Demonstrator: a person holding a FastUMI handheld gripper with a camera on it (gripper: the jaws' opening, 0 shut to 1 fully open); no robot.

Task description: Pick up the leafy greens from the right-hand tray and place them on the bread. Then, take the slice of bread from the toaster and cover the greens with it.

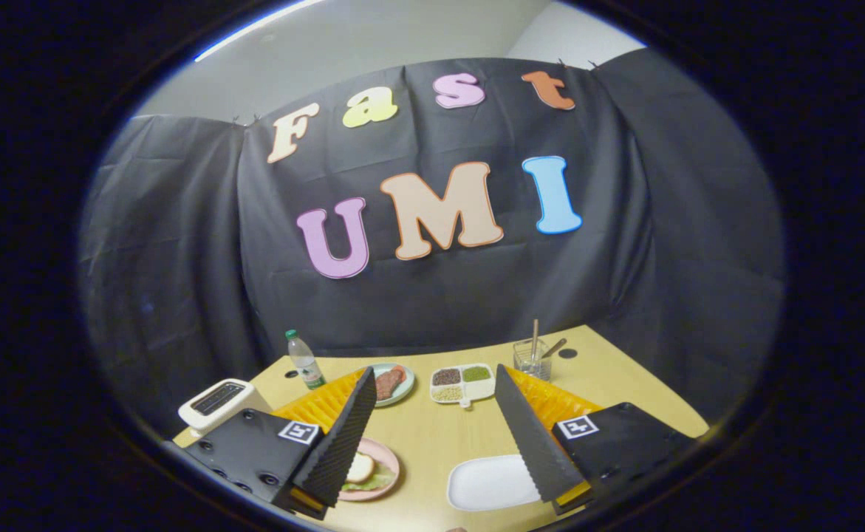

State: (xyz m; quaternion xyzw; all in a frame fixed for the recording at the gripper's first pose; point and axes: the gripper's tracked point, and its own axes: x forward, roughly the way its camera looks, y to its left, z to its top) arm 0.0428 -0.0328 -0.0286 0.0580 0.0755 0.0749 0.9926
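Table [432, 443]: I see a pale wooden top, everything set out ahead of and below my gripper.
Gripper [432, 425]: I hold it high above the table, fingers spread wide, gripping and touching nothing.
Toaster [219, 403]: white, beyond my left finger at the table's near left; I cannot make out whether a slice sits in its slot.
White tray [487, 484]: just inside my right finger, looks bare, so I judge the greens are already off it.
Pink plate [380, 473]: beside my left finger, partly hidden by it; bread [360, 467] lies on it with leafy greens [369, 484] spread beneath and around, touching the bread. I cannot tell if a top slice is already on.
Step in hand: my reading is that the toaster slice comes next, or is just done.
Doing it well: I would swing left, come straight down over the slot, narrow the jaws to the slice's flat faces, lift vertically, then lay it square on the greens.
Farther off: a bottle [303, 360], a plate of meat [391, 383], a divided dish [463, 383], a glass [532, 360].
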